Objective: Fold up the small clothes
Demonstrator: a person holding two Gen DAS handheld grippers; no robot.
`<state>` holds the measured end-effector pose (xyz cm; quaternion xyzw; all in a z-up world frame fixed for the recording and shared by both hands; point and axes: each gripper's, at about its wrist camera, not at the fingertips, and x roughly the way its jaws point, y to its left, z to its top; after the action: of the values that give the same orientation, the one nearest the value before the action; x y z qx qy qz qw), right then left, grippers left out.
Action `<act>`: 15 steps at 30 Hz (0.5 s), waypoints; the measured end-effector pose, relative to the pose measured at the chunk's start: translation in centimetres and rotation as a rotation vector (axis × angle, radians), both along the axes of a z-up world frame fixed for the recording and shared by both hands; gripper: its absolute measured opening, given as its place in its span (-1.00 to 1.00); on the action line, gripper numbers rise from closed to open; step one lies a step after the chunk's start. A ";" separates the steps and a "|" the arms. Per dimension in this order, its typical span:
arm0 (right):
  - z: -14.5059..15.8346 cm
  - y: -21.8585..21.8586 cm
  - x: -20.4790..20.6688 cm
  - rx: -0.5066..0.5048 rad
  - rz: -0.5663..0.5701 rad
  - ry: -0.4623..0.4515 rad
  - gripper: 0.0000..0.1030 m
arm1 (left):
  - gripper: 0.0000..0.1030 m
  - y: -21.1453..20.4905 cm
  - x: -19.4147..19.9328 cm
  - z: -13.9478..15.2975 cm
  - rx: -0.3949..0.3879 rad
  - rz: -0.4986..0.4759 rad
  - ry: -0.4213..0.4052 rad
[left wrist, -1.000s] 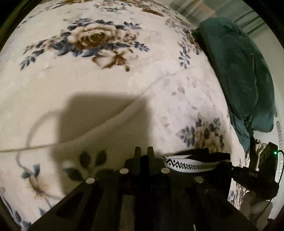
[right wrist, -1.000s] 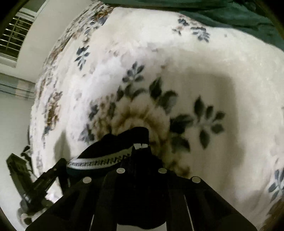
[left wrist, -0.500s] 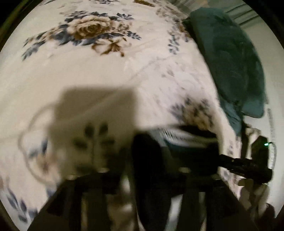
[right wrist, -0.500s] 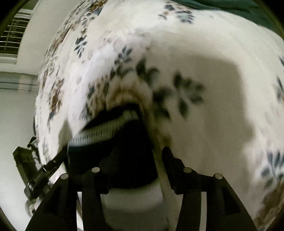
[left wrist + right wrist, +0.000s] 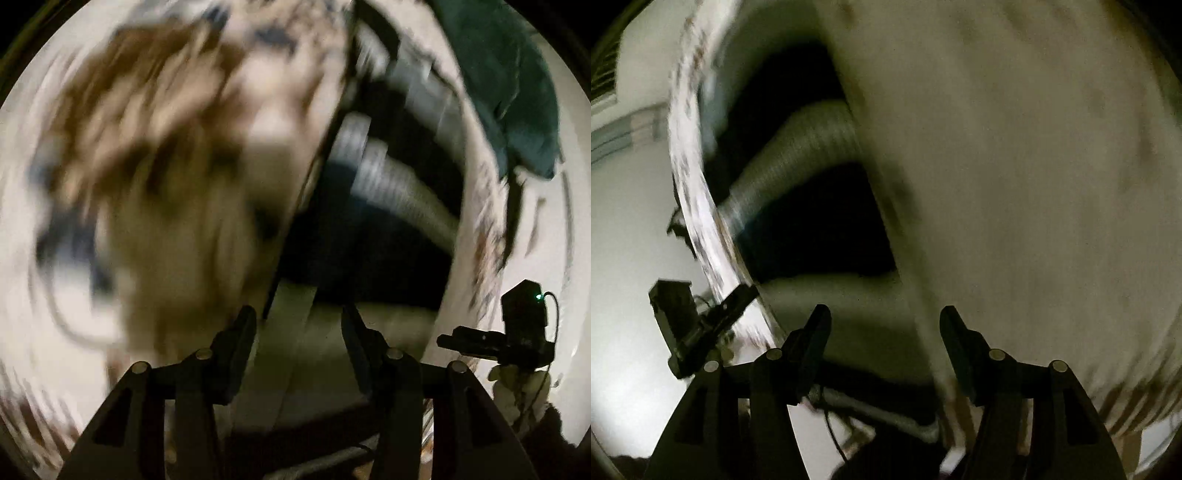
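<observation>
Black folded garment with grey patterned band lies released at twelve o'clock; both claws, left claw and right claw, jaws just opened and empty, should withdraw clear without dragging it across the floral fleece bedspread.

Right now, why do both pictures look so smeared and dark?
Left wrist view: the floral blanket is streaked by motion blur, while the left gripper stays sharp. Right wrist view: the blanket lies in dim shadow, blurred; the black garment is nearly featureless.
</observation>
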<state>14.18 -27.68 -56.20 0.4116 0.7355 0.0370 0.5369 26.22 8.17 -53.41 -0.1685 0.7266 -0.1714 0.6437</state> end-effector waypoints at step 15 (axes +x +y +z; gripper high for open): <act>-4.0 7.3 -11.5 0.107 0.021 0.056 -0.82 | -0.77 -1.5 -9.5 -1.8 0.012 -0.056 0.002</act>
<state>2.67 -20.41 -60.20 0.4329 0.7516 0.0702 0.4928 16.76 6.67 -55.16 -0.1444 0.7325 -0.1848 0.6390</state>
